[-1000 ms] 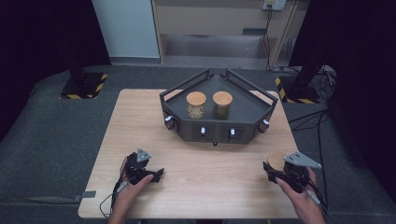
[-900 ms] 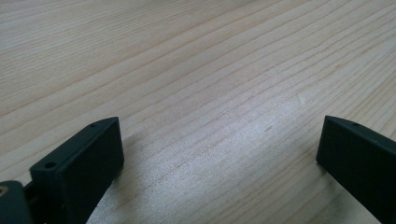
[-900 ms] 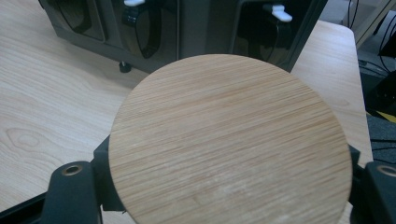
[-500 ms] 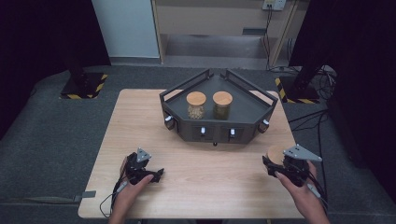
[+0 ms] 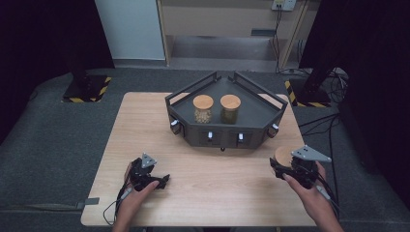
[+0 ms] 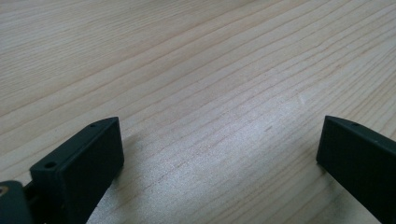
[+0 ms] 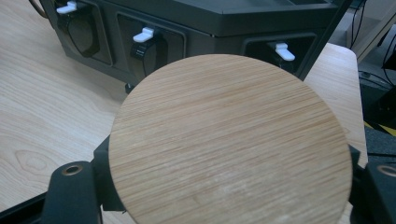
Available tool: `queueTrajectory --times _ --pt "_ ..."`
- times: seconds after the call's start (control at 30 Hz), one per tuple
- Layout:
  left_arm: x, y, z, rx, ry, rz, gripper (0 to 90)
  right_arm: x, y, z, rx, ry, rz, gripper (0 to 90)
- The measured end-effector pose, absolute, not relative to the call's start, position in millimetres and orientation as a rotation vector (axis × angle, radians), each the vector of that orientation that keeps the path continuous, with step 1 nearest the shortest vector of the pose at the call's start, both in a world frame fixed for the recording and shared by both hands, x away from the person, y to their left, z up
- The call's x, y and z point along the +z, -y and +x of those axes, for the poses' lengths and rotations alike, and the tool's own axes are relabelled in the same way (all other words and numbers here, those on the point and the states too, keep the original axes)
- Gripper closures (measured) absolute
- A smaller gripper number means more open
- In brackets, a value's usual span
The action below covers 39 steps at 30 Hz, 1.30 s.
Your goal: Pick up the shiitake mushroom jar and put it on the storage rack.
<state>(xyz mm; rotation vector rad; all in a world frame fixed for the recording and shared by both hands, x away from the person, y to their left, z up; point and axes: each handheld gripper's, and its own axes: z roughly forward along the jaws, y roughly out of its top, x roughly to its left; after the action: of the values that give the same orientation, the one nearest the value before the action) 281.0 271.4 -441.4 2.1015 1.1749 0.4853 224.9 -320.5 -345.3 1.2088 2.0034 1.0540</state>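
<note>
No readable writing or brand anywhere. Two jars [image 5: 203, 108] with wooden lids stand upright side by side in the dark tray [image 5: 251, 121]. A third jar, wooden lid [image 7: 231, 140] facing up, axis upright, sits clamped in the right gripper [image 5: 286, 166] near the table's [image 5: 217, 193] right edge. Left gripper [image 5: 162, 181] rests low on the wood, jaws spread wide with nothing between them.

We are seeing rack [image 5: 227, 130] sitting at table's [image 5: 203, 193] far middle, two jars [image 5: 203, 108] standing side by side in it. Left gripper [image 5: 162, 181] lying near left; right gripper [image 5: 280, 170] near right, lid [image 5: 283, 155] sitting between its jaws.
</note>
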Motion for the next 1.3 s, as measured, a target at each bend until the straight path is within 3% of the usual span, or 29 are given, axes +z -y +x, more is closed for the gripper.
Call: queueTrajectory --times 1.3 --pt "-441 -271 281 0.485 -1.174 2.102 0.0 -323 321 247 1.049 -2.021 1.186 25.9"
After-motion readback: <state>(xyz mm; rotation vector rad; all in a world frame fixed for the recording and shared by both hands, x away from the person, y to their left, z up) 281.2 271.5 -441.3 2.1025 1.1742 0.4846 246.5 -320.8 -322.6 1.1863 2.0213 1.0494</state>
